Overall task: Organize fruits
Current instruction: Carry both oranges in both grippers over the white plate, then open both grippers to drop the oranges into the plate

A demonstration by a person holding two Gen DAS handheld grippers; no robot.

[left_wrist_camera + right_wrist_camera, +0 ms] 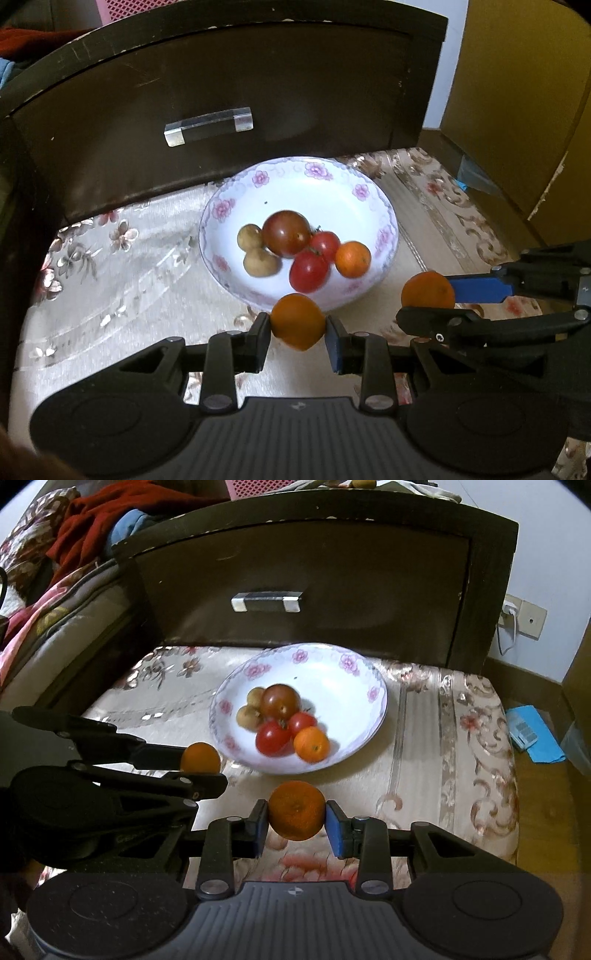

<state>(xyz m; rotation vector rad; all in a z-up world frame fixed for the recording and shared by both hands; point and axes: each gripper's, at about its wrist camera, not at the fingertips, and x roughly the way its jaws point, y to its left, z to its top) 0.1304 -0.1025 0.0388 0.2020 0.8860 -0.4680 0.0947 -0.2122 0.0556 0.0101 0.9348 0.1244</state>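
A white floral plate (332,181) (343,672) sits on the patterned cloth. It holds a dark tomato (286,232) (280,700), two red tomatoes (309,271) (272,737), a small orange (352,259) (311,744) and two brown longans (260,263) (248,715). My left gripper (298,328) (201,764) is shut on an orange (298,321) (200,757) just in front of the plate. My right gripper (296,818) (430,299) is shut on another orange (296,809) (428,290), to the right of the left one.
A dark wooden nightstand with a drawer handle (208,126) (266,602) stands right behind the plate. Bedding and red cloth (85,520) lie at the left. A yellow cabinet (517,92) stands at the right. A blue object (532,734) lies on the floor beyond the cloth's right edge.
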